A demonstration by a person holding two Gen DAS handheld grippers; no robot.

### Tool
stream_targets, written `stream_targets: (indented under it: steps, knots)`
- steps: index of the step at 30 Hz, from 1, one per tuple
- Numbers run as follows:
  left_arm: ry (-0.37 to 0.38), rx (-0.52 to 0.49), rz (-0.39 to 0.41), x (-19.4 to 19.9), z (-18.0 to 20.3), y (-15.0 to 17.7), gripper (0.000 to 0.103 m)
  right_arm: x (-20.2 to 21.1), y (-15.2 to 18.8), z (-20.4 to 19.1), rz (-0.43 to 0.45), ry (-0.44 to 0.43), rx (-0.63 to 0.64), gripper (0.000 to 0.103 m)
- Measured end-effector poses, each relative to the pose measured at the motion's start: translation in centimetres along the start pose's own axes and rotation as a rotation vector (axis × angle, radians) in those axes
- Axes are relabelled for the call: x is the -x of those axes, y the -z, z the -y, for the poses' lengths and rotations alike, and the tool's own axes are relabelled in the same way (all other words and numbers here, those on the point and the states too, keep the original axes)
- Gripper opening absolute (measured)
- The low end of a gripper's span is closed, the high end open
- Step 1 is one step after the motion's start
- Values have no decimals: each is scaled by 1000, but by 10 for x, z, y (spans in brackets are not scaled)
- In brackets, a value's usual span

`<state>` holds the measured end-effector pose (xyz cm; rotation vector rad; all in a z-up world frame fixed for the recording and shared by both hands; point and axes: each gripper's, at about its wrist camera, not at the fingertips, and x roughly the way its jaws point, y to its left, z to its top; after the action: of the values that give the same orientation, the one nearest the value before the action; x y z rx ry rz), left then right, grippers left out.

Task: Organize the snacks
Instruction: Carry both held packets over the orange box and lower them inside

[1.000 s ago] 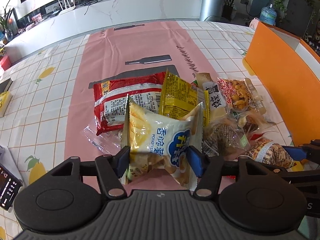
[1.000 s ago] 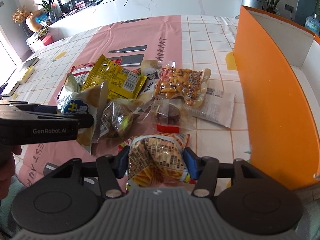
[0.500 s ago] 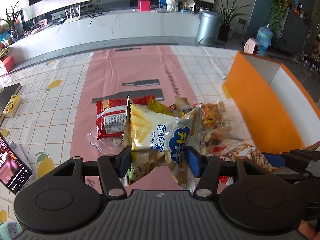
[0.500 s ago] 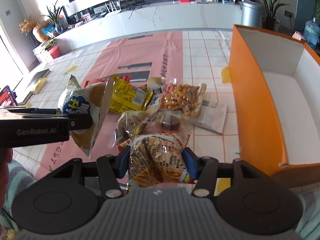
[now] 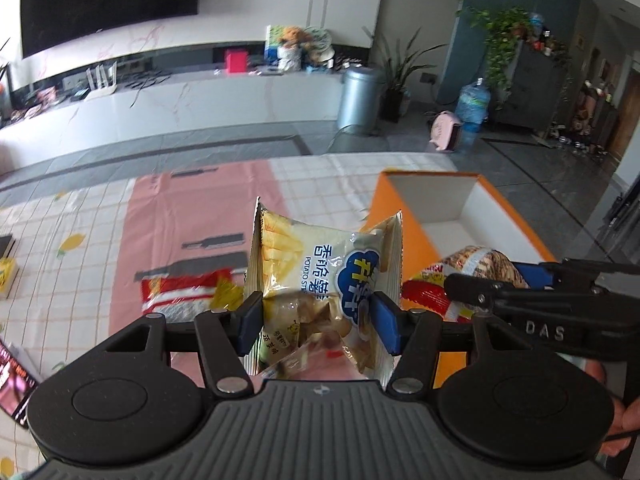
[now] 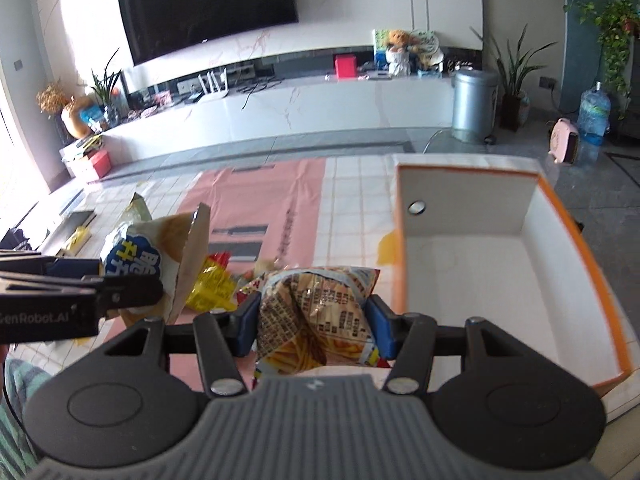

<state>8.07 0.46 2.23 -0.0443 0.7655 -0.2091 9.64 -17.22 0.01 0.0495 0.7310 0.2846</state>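
Observation:
My left gripper is shut on a pale yellow potato-stick bag and holds it high above the table; the bag also shows in the right wrist view. My right gripper is shut on a brown printed fries bag, raised just left of the orange box; that bag also shows in the left wrist view. The box is open, white inside, and I see nothing in it. A red noodle packet and yellow packet lie on the pink table runner below.
The table has a white tiled cloth with lemon prints. A phone lies at the left edge. A small yellow box sits farther left. Beyond the table are a TV counter and a metal bin.
Both grippers have risen well above the table with their bags, and the views tilted up toward the room. The snack pile dropped below and the box interior came into view.

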Motion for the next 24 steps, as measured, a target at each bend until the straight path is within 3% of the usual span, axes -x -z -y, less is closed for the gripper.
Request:
stream_targets:
  steps: [11, 16, 24]
  knots:
    - [159, -144, -29, -21, 74, -40, 66, 29, -44, 74, -41, 89, 39, 54]
    - [266, -186, -140, -55, 102, -51, 64, 18, -53, 111, -121, 115, 92, 54]
    - [322, -271, -271, -108, 134, -54, 62, -19, -48, 168, -284, 115, 130, 54]
